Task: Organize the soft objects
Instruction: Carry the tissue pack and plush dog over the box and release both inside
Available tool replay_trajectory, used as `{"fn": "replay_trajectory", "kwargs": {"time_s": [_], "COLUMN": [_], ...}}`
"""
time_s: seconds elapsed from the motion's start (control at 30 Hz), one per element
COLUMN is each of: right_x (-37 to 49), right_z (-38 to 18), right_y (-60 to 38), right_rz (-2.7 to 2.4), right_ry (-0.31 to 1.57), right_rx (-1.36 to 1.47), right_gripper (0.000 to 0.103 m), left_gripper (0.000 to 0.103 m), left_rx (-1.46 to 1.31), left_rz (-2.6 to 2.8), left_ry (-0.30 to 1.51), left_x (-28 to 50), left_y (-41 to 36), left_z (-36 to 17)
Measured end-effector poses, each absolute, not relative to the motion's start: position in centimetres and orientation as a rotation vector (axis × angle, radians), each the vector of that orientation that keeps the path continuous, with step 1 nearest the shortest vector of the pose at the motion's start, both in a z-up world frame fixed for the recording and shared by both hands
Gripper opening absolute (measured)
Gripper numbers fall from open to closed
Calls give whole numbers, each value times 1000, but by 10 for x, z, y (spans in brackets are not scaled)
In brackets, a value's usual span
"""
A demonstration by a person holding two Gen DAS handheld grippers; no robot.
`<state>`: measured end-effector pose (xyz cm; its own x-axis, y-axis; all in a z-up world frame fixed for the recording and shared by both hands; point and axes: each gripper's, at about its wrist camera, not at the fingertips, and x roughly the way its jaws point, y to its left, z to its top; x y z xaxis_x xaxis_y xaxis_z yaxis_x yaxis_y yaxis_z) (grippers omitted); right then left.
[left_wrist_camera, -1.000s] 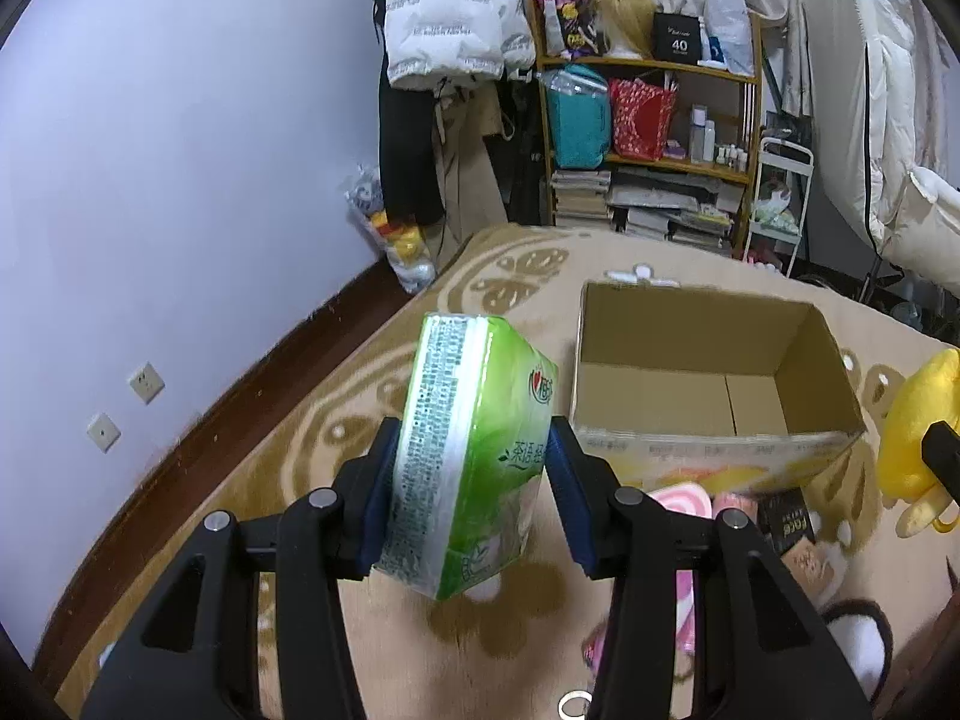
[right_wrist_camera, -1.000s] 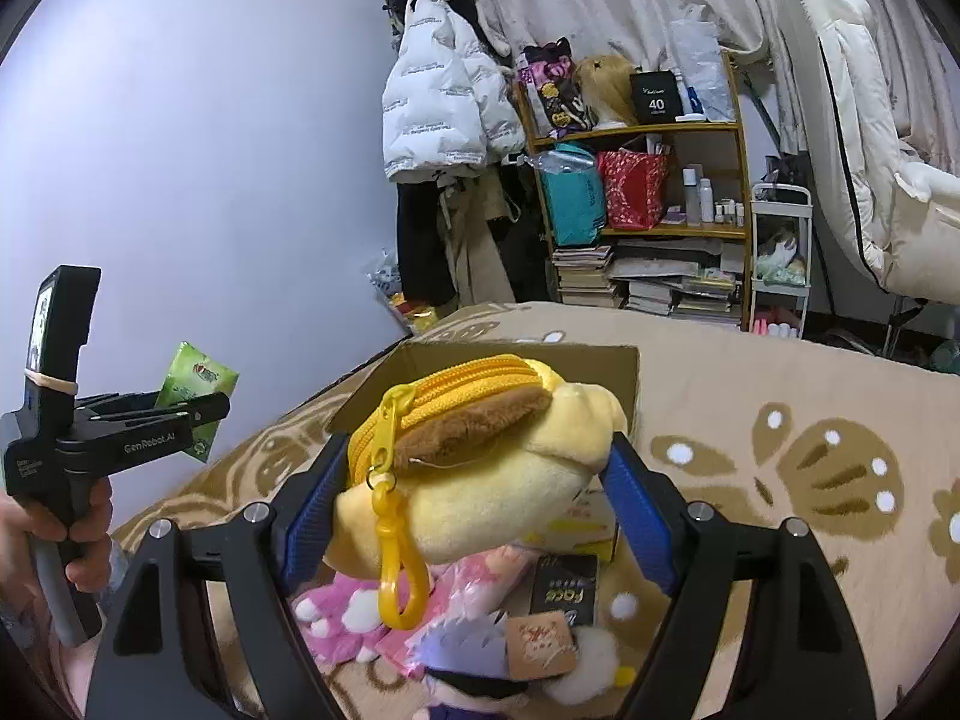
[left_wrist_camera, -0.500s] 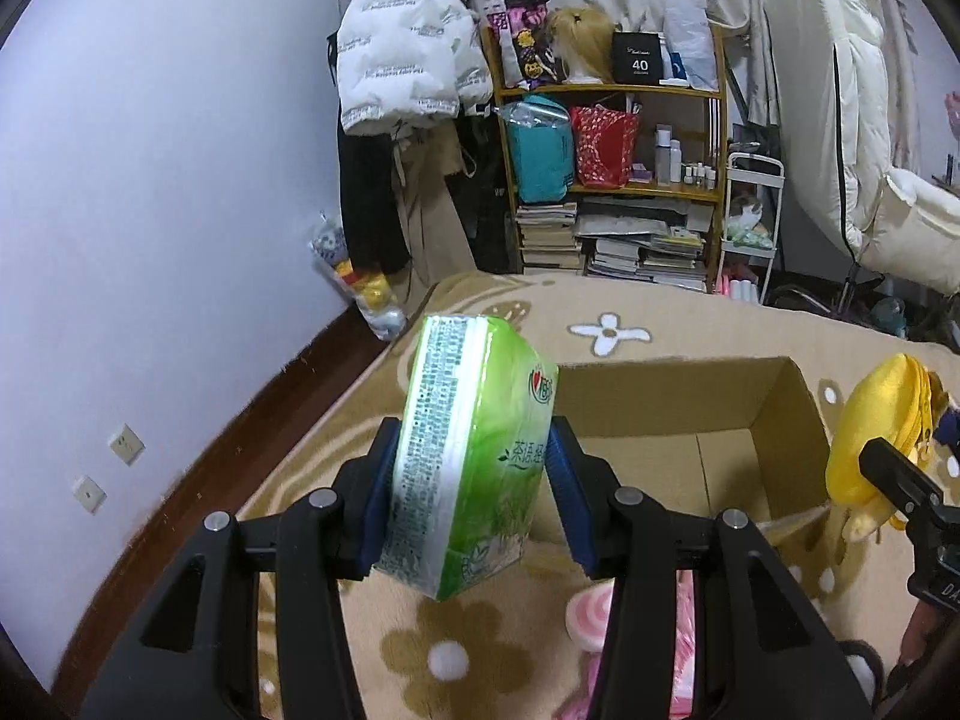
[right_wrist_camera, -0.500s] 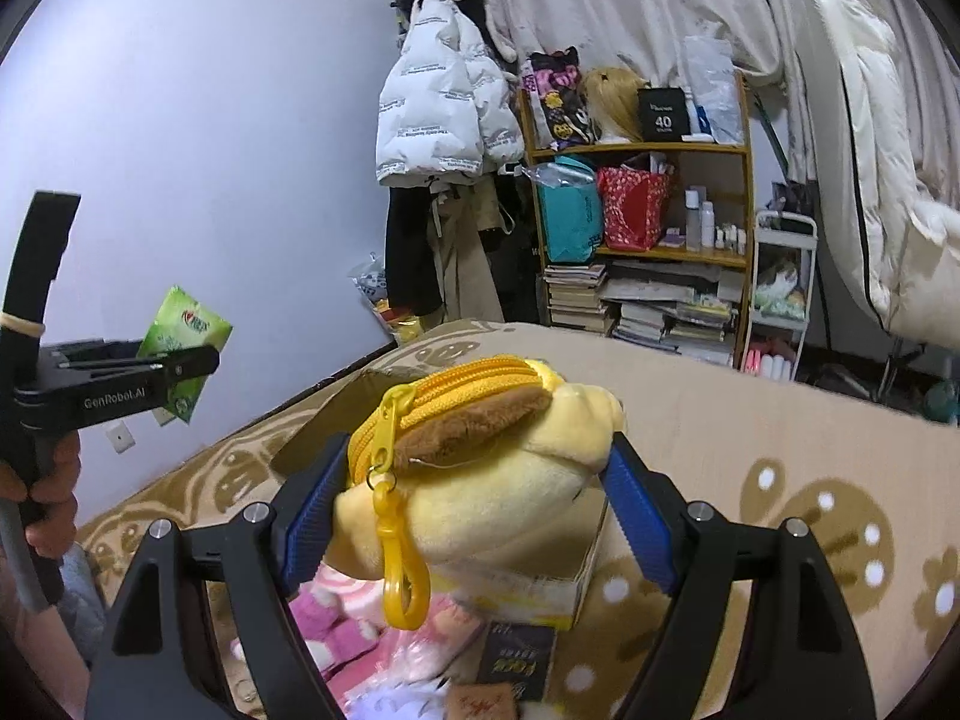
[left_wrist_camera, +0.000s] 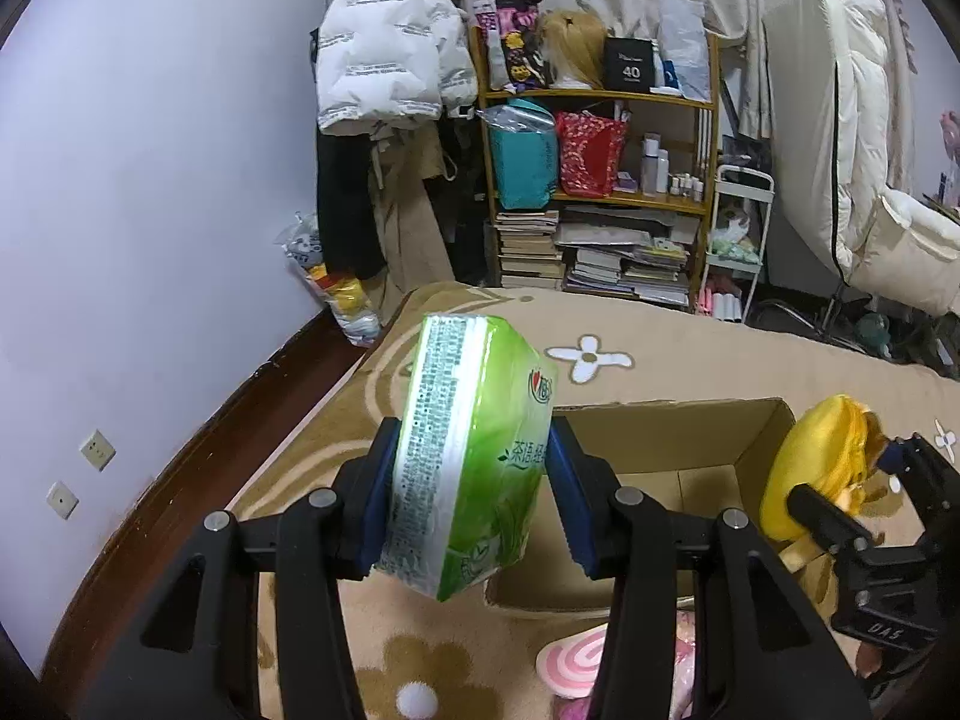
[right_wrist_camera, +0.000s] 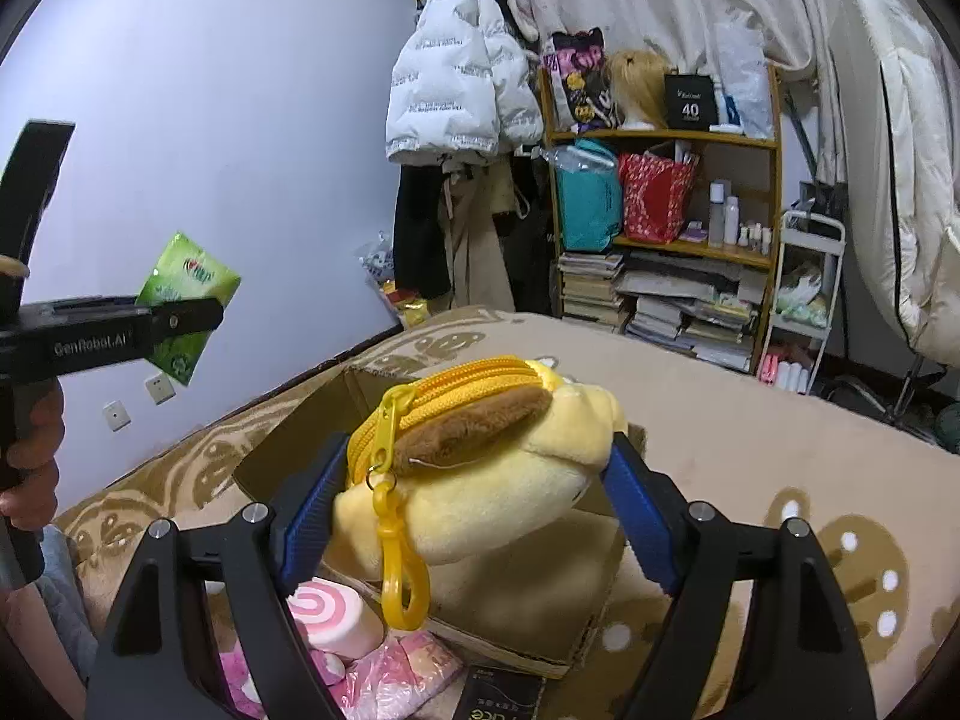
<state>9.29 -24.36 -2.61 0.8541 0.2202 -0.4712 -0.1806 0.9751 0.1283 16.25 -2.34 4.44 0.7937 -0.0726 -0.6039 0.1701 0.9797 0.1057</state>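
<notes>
My left gripper point(left_wrist_camera: 474, 504) is shut on a green tissue pack point(left_wrist_camera: 468, 468) and holds it in the air, above the near left corner of an open cardboard box point(left_wrist_camera: 678, 438). The pack also shows in the right wrist view point(right_wrist_camera: 186, 306). My right gripper point(right_wrist_camera: 474, 510) is shut on a yellow plush pouch point(right_wrist_camera: 492, 480) with a zipper and a yellow clip, held above the box point(right_wrist_camera: 300, 438). The pouch shows at the right of the left wrist view point(left_wrist_camera: 804, 468).
The box stands on a beige patterned rug point(left_wrist_camera: 660, 348). A pink swirl plush point(right_wrist_camera: 330, 618) and other pink soft items point(right_wrist_camera: 396, 672) lie in front of the box. A shelf point(left_wrist_camera: 600, 192) with books, a hanging white jacket point(left_wrist_camera: 384, 42) and a white chair point(left_wrist_camera: 870, 192) stand behind.
Both grippers have risen with their loads. The box now sits lower and closer under each gripper, and more of the room behind shows.
</notes>
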Motion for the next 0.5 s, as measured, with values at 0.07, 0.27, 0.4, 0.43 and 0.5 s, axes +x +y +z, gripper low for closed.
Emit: {"fn": "replay_trajectory", "kwargs": {"time_s": [0.07, 0.27, 0.4, 0.43, 0.5], "right_x": [98, 115, 119, 119, 120], "right_z": [-30, -45, -53, -54, -56], "right_y": [-243, -249, -250, -250, -250], "right_rz": [210, 201, 207, 207, 213], "right_ry": [518, 559, 586, 592, 603], "right_rx": [89, 114, 116, 113, 116], "right_gripper": [86, 87, 87, 87, 87], "left_gripper": [46, 46, 47, 47, 47], "left_rx": [160, 156, 167, 172, 174], "left_rz": [-150, -195, -211, -216, -228], "left_ry": [646, 696, 740, 746, 758], "left_x": [166, 179, 181, 180, 182], "left_y": [-26, -36, -45, -47, -52], "left_z": [43, 24, 7, 3, -3]}}
